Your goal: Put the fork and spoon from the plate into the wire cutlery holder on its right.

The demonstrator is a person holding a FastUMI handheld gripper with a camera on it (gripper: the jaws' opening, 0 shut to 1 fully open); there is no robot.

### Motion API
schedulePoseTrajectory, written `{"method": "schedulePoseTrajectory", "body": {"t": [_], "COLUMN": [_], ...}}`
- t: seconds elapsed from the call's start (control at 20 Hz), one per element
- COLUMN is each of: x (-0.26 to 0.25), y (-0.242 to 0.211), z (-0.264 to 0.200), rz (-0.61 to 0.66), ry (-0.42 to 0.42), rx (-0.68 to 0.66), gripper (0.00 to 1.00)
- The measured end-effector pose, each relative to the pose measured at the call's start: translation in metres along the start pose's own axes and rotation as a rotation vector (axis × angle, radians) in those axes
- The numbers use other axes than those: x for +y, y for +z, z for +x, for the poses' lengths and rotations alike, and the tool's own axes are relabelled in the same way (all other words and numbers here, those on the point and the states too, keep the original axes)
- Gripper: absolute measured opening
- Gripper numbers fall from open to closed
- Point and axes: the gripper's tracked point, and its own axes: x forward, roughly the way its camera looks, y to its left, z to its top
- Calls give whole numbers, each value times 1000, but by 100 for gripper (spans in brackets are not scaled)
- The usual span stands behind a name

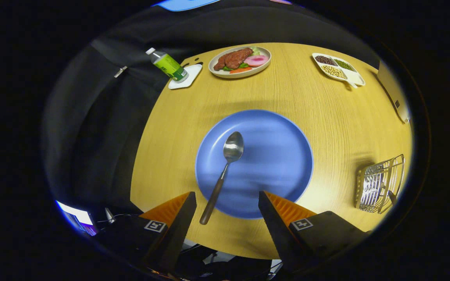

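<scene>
I have the tool [227, 199] spread wide at the bottom of the frame, holding nothing; its two fingers [184, 210] stand apart over the near edge of the blue plate [283, 156]. The plate sits in the middle of the frame on the round wooden bench [307, 101]. On it I see the spoon [225, 171]: its bowl lies left of the plate's centre, and its dark handle runs down toward me, crossing the plate's rim and ending just beside the left finger, in the gap between the two fingers but untouched by either. The wire cutlery holder [379, 185] stands at the lower right of the frame, well apart from the plate, near the bench's edge. I can make out something dark inside it, but cannot tell what. Along the far side of the bench, at the top of the frame, I see a green bottle [167, 64] on a white coaster [191, 74], a dish of food [240, 61], and a white divided tray of beans [338, 69].
</scene>
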Motion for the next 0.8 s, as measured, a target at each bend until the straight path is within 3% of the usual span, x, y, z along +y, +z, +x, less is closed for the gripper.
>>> {"method": "schedulePoseTrajectory", "body": {"t": [0.3, 0.35, 0.6, 0.8], "x": [-1, -2, 1, 2], "y": [-8, -9, -16, -24], "z": [33, 37, 47, 49], "rz": [46, 55, 108, 117], "ry": [-34, -42, -40, -52], "rx": [65, 70, 114, 136], "gripper": [97, 84, 68, 35]}}
